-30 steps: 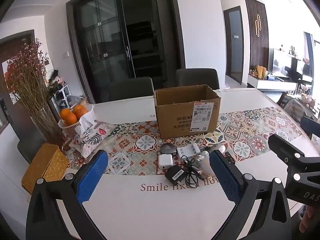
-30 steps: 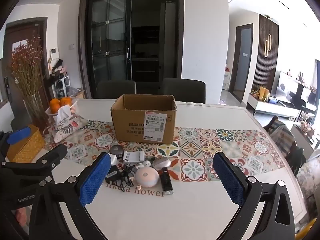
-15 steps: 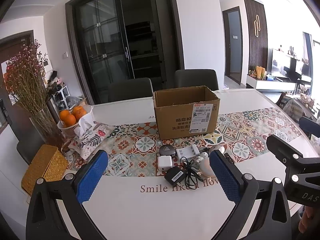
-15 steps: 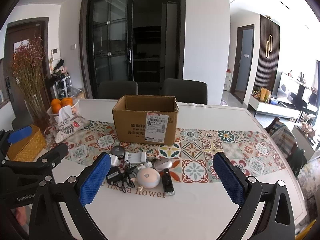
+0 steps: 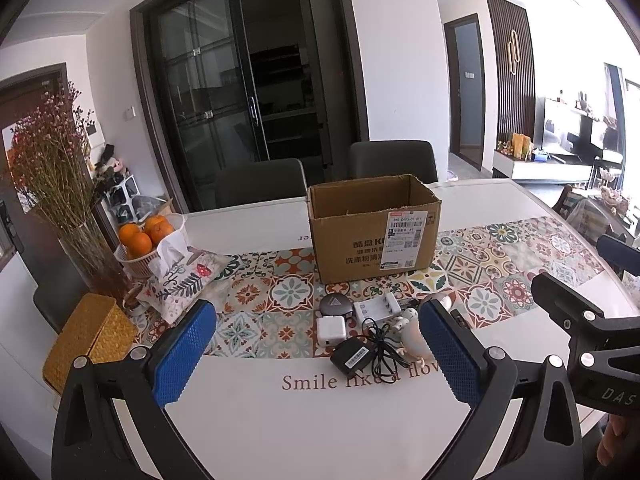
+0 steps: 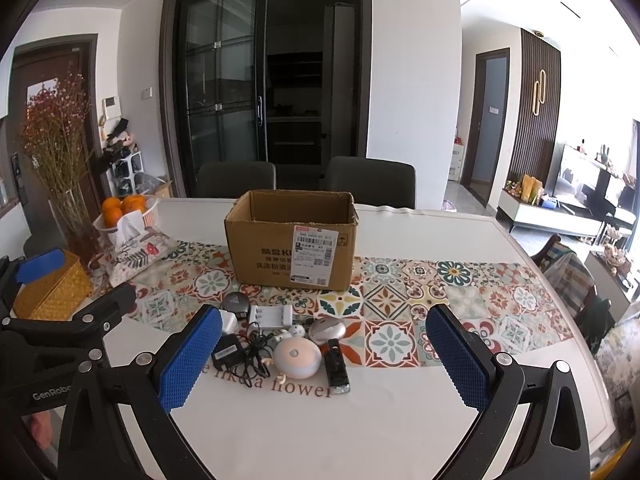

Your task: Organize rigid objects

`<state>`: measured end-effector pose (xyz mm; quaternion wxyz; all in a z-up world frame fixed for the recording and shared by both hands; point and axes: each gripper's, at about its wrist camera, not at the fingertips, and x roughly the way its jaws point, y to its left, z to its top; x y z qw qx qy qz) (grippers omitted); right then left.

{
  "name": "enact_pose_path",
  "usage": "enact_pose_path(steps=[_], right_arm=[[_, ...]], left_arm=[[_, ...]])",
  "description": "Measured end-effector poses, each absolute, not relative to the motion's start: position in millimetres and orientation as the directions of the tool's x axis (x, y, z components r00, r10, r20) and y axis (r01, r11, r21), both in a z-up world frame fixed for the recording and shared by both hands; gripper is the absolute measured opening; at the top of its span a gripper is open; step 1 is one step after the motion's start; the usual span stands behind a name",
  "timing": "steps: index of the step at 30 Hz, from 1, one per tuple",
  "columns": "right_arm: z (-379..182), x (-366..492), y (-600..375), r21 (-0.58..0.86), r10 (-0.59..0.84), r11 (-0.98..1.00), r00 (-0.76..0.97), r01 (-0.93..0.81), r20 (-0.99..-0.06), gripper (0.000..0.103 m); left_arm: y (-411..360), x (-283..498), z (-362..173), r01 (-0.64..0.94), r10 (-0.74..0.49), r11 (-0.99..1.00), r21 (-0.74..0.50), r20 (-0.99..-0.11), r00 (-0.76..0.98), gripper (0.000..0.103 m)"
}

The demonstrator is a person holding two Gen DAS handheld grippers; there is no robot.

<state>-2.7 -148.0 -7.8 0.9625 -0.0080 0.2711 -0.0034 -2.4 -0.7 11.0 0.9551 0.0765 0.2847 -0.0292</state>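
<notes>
Both the left gripper (image 5: pixel 316 354) and right gripper (image 6: pixel 324 354) are held spread wide, empty, above small gadgets (image 6: pixel 280 340) before the cardboard box (image 6: pixel 292 240).

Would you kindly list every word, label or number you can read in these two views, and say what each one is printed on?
"Smile like a flower" (partly covered): white table cover.
"GenRobo", cut off: left gripper body, in the right wrist view.
"DAS", cut off: right gripper body, in the left wrist view.
"340 0403-01 011": shipping label on the cardboard box; its remaining print is too small.
Chinese characters on the box: too blurred to read.
</notes>
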Motion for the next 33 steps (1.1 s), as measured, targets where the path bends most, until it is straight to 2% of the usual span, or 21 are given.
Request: enact_pose_path(steps=[33], right_arm=[[-9.1, 3.1, -148.0, -0.022, -0.015, 1.0, 0.851, 0.004, -0.525, 0.102]], left_arm=[[-0.2, 0.7, 12.5, 0.106, -0.017, 0.986, 0.131, -0.551, 0.834, 0.103]])
